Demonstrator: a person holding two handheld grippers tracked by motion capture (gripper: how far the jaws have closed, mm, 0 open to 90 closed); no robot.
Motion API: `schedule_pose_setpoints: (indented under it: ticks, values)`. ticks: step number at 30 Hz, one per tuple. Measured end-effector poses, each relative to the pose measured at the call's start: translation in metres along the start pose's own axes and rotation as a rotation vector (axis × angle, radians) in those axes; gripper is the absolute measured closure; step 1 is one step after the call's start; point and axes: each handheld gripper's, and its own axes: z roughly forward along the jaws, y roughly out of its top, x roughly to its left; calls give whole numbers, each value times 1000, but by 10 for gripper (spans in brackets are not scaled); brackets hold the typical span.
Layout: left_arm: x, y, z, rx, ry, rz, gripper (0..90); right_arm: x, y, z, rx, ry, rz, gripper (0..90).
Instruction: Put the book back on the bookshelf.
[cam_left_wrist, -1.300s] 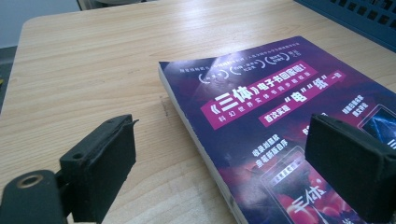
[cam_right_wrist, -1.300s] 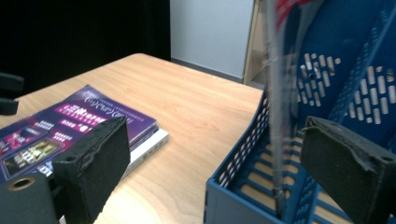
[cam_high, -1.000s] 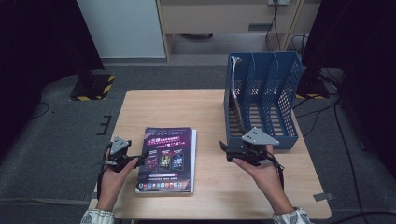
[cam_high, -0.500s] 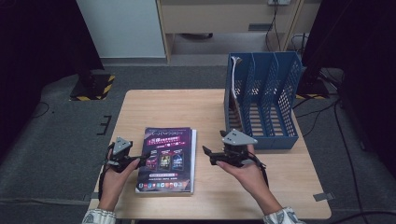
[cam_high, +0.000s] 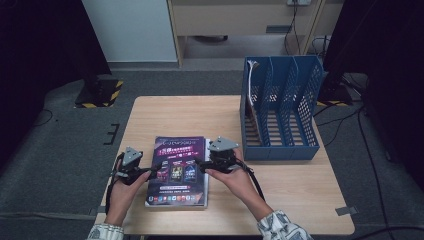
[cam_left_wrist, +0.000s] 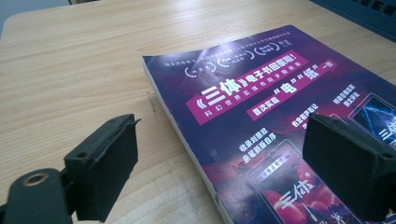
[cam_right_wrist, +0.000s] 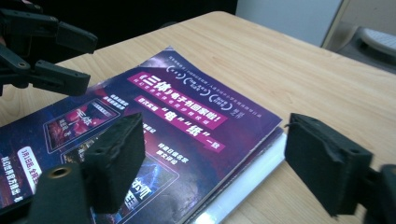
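One purple-covered book lies flat on the near left part of the light wooden table, its glossy cover printed with a magenta title banner in white Chinese characters, smaller white lines of text around it, and a row of small pictures of tablet screens lower down. In the right gripper view the book's right edge shows a thin white or clear layer sticking out beneath the cover; whether that is a second item or part of the same book cannot be told. There are two hand-held grippers. The left gripper sits at the book's left edge with its two black jaws spread apart, one over bare wood and one over the cover, and nothing pressed between them. The right gripper is at the book's right edge; its jaws have just been closing a little, yet they stand apart, one above the cover and one above the table beyond the edge, so the edge lies between them unclamped. One blue perforated file rack with three slots stands upright at the right side of the table, well apart from the book.
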Motion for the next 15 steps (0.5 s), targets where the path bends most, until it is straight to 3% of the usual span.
schedule_pose_setpoints:
  ticks: [5,9,12,15]
  values:
    - [-1,1,-1,9,3,0,120,-4,-3,9,15,12,19,273]
    - [-2,3,-1,0,7,1,134,0,-8,20,65,16,4,267]
    - [-2,2,-1,12,4,-3,139,2,-8,20,46,24,27,258]
    - [-1,2,-2,8,-16,-12,139,5,-7,16,56,20,-11,231]
